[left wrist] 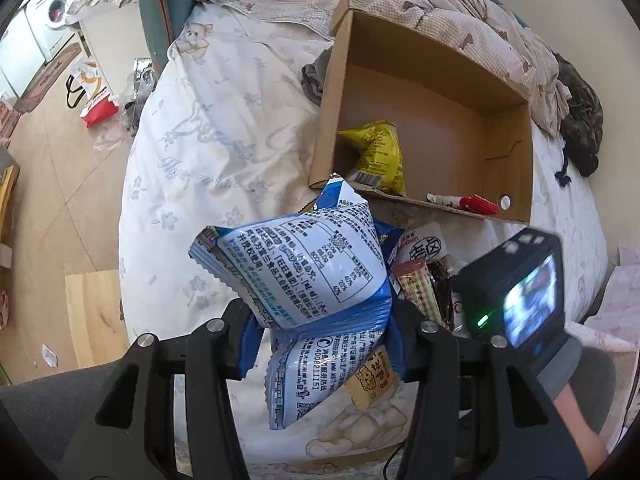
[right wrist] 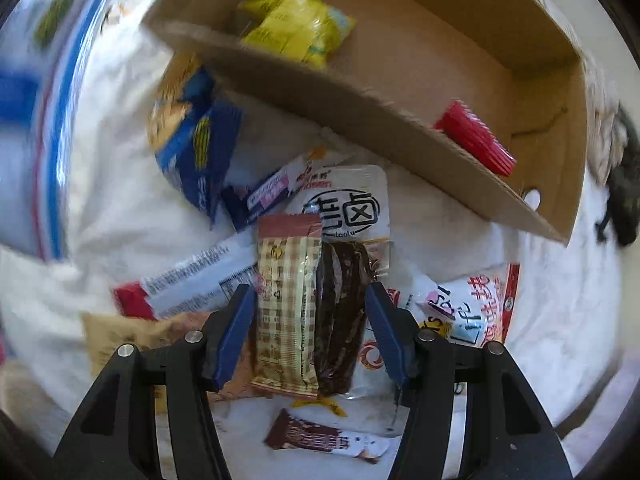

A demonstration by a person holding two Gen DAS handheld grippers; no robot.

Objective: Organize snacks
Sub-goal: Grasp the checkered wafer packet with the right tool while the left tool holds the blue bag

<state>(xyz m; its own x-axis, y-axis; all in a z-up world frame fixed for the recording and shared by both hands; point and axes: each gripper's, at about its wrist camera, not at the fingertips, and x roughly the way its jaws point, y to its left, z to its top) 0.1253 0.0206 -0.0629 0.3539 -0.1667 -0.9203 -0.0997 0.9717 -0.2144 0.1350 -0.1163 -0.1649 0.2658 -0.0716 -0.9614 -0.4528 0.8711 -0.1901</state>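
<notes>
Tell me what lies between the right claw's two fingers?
In the right wrist view, a beige checkered wrapper and a dark brown snack pack lie side by side there.

- My left gripper (left wrist: 320, 344) has black angular arms, silver round screws and blue pads.
- My right gripper (right wrist: 311, 328) looks the same: black frame, blue fingers (right wrist: 236, 336).
- I wear a grey sleeve cuff (left wrist: 572, 364).

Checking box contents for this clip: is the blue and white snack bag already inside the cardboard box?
No. The blue and white snack bag is clamped in the left gripper, outside the cardboard box.
</notes>
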